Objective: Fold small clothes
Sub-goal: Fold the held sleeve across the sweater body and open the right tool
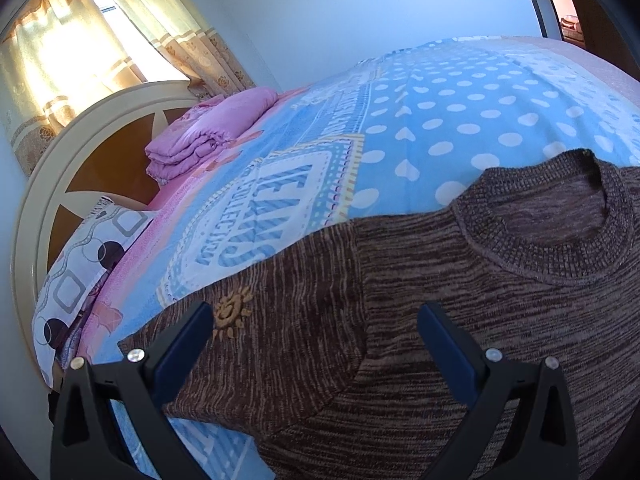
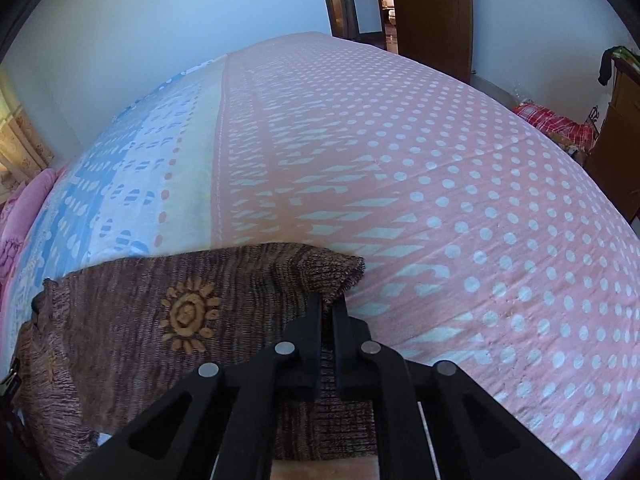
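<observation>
A brown knit sweater (image 1: 420,300) with a round ribbed collar (image 1: 560,264) and an embroidered yellow sun (image 1: 232,316) lies flat on the bed cover (image 1: 460,120). My left gripper (image 1: 316,332) hovers open over the sweater's chest, its blue-padded fingers (image 1: 192,336) spread wide and nothing pinched between them. In the right wrist view the sweater (image 2: 160,360) shows its sun emblem (image 2: 188,320) and a ribbed cuff (image 2: 340,272) pointing right. My right gripper (image 2: 328,304) is shut on the fabric just below that cuff.
A folded pink blanket (image 1: 208,132) and a patterned pillow (image 1: 80,264) lie by the round headboard (image 1: 60,152); curtains (image 1: 80,40) hang behind. The pink dotted cover (image 2: 460,200) stretches right. A wooden door (image 2: 432,12), a red checked cloth (image 2: 556,122) and a cabinet (image 2: 616,140) stand beyond.
</observation>
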A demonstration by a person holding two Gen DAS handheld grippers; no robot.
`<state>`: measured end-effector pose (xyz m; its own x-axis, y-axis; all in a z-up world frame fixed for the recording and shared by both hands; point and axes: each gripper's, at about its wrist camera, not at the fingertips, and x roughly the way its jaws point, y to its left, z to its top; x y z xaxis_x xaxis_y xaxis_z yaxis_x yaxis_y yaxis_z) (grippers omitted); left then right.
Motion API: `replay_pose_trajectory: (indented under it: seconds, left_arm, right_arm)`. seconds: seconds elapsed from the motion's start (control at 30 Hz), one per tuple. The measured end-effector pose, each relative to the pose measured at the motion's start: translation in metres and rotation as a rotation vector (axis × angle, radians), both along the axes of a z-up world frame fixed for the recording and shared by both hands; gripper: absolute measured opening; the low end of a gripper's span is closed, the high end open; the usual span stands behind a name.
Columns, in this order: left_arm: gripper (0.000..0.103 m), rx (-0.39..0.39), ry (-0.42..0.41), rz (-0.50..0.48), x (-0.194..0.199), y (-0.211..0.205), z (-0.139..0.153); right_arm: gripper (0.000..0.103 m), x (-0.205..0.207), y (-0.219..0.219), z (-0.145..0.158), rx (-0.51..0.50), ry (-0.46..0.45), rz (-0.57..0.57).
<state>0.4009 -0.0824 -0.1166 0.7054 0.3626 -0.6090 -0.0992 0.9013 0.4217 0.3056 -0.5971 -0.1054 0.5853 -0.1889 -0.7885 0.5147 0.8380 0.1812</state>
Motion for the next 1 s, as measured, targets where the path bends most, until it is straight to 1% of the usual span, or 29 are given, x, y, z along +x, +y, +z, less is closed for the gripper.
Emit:
replay_pose_trajectory:
  seconds: [0.1,0.13,0.17,0.2,0.27,0.3,0.33,0.37,0.4,0.47,0.5,0.57,0.63,0.7,0.73,0.77,0.83,1.0]
  left_arm:
    - [0.103,-0.019,-0.004,0.003,-0.004,0.005,0.005]
    - [0.103,-0.029,-0.009,0.003,-0.006,0.008,0.008]
    - [0.103,-0.035,-0.013,0.003,-0.007,0.01,0.009]
    - [0.103,-0.044,-0.018,0.003,-0.009,0.013,0.012]
    - [0.103,-0.06,-0.024,0.006,-0.012,0.017,0.015]
    - [0.103,-0.069,-0.029,0.009,-0.014,0.021,0.017]
    - [0.103,-0.075,-0.035,0.012,-0.016,0.024,0.019]
    - [0.103,-0.079,-0.038,0.013,-0.017,0.026,0.019]
    - [0.103,-0.081,-0.043,0.015,-0.019,0.028,0.019]
    - [0.103,-0.08,-0.048,0.018,-0.021,0.032,0.018]
    - [0.103,-0.081,-0.046,0.019,-0.022,0.034,0.017]
    - [0.103,-0.095,-0.041,0.021,-0.025,0.039,0.015]
    - [0.103,-0.109,-0.039,0.025,-0.027,0.043,0.013]
    - [0.103,-0.119,-0.04,0.028,-0.03,0.047,0.011]
    - [0.103,-0.125,-0.041,0.03,-0.031,0.049,0.011]
    - [0.103,-0.128,-0.044,0.032,-0.032,0.051,0.011]
    - [0.103,-0.139,-0.048,0.035,-0.033,0.055,0.01]
    - [0.103,-0.164,-0.044,0.04,-0.035,0.062,0.008]
  right_arm:
    - [0.003,-0.006,0.004,0.017,-0.005,-0.024,0.012]
    - [0.003,-0.007,0.013,0.034,-0.013,-0.049,0.027]
    - [0.003,-0.008,0.016,0.041,-0.017,-0.06,0.034]
    - [0.003,-0.008,0.016,0.041,-0.017,-0.06,0.034]
    - [0.003,-0.009,0.027,0.059,-0.026,-0.088,0.055]
    - [0.003,-0.008,0.042,0.079,-0.031,-0.118,0.083]
    - [0.003,-0.008,0.042,0.079,-0.031,-0.118,0.083]
    - [0.003,-0.008,0.05,0.089,-0.036,-0.131,0.099]
    - [0.003,-0.007,0.065,0.104,-0.054,-0.15,0.13]
    - [0.003,-0.005,0.084,0.12,-0.069,-0.166,0.163]
    - [0.003,-0.005,0.084,0.12,-0.069,-0.166,0.163]
    - [0.003,-0.001,0.111,0.138,-0.087,-0.184,0.21]
    - [0.003,0.003,0.13,0.149,-0.091,-0.188,0.245]
    - [0.003,0.005,0.138,0.153,-0.092,-0.189,0.258]
    - [0.003,0.007,0.155,0.161,-0.097,-0.192,0.285]
    - [0.003,0.007,0.155,0.161,-0.097,-0.192,0.285]
    - [0.003,0.011,0.18,0.173,-0.106,-0.199,0.328]
    - [0.003,0.021,0.221,0.187,-0.107,-0.208,0.395]
